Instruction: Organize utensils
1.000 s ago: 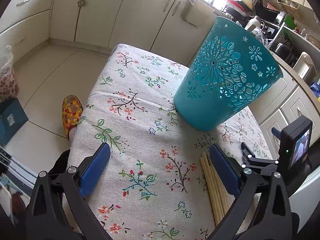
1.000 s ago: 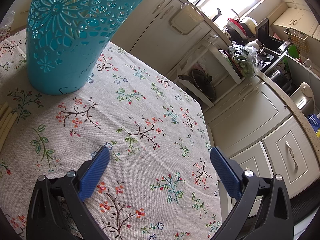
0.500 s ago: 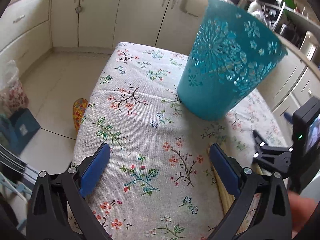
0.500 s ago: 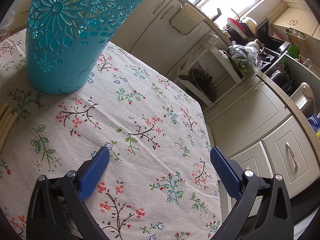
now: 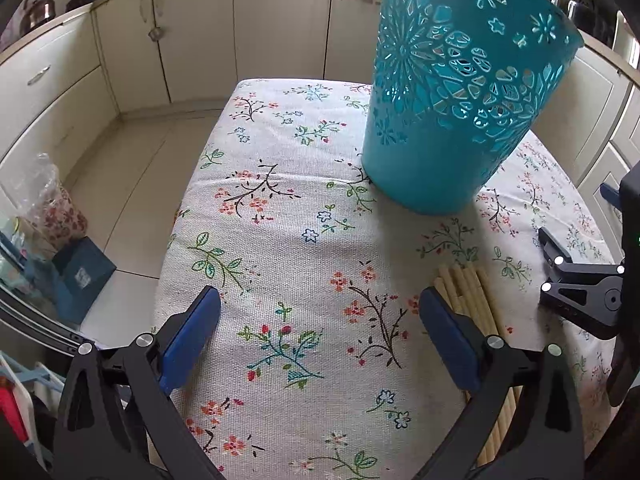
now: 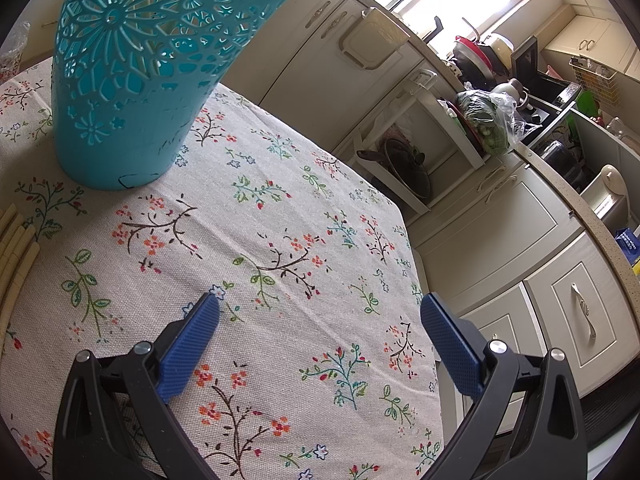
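A bundle of pale wooden chopsticks (image 5: 472, 292) lies on the floral tablecloth (image 5: 288, 216), just right of my left gripper's right finger; its ends also show at the left edge of the right wrist view (image 6: 14, 248). A tall teal cut-out basket (image 5: 452, 92) stands upright beyond them, also seen in the right wrist view (image 6: 132, 64). My left gripper (image 5: 320, 332) is open and empty, low over the cloth. My right gripper (image 6: 320, 340) is open and empty near the table's right edge; its body (image 5: 588, 292) shows right of the chopsticks.
Cream kitchen cabinets (image 5: 280, 20) ring the table. A counter with pots and a bagged item (image 6: 488, 116) runs at the right. The table's left edge drops to a tiled floor (image 5: 132, 176) with bags and a blue box (image 5: 80, 276).
The left gripper has swung left and back, so the basket and chopsticks sit further right in its view. The right gripper has not moved.
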